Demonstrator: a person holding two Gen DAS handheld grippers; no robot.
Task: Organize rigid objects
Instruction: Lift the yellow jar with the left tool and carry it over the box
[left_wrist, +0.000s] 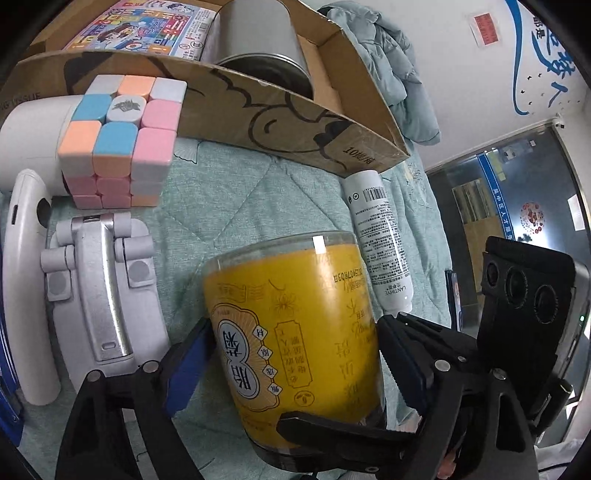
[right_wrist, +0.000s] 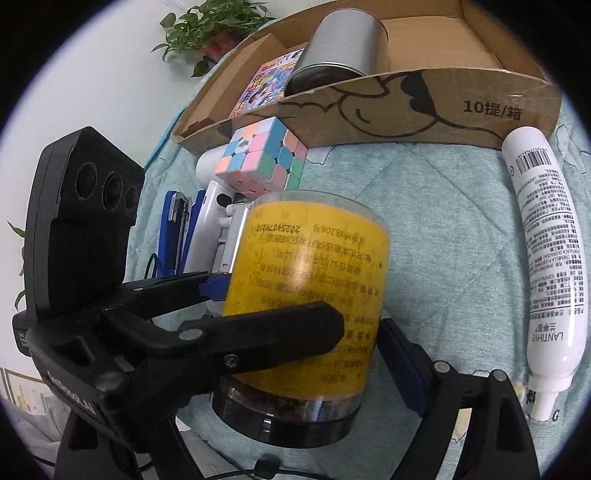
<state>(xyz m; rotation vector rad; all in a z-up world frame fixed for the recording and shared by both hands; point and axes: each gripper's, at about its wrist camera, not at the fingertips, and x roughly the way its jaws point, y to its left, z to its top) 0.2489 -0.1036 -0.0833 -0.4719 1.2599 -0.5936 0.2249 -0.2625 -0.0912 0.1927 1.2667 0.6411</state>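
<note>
Jar (left_wrist: 295, 332), yellow label, lying on quilt (left_wrist: 229, 206) before cardboard box (left_wrist: 295, 122). Left gripper (left_wrist: 295, 365) and right gripper (right_wrist: 295, 332) both bracket it, contact unclear. Advice: squeeze mid-body evenly, lift level into box beside tin (left_wrist: 258, 40).

Printed labels on a box, a tube and a jar

The cardboard box (right_wrist: 424, 107) carries "10提/箱" on its front wall, at 2 o'clock in the right wrist view. The white tube (right_wrist: 546, 251), at 3 o'clock there, reads "LANTHYE" near its cap, upside down, below a barcode and fine print too small to read. The yellow jar (right_wrist: 306, 280) shows the upside-down digits "2025" and "208" amid Chinese print. In the left wrist view, "TISSUE" stands on the box's wall at 10 o'clock.
</note>
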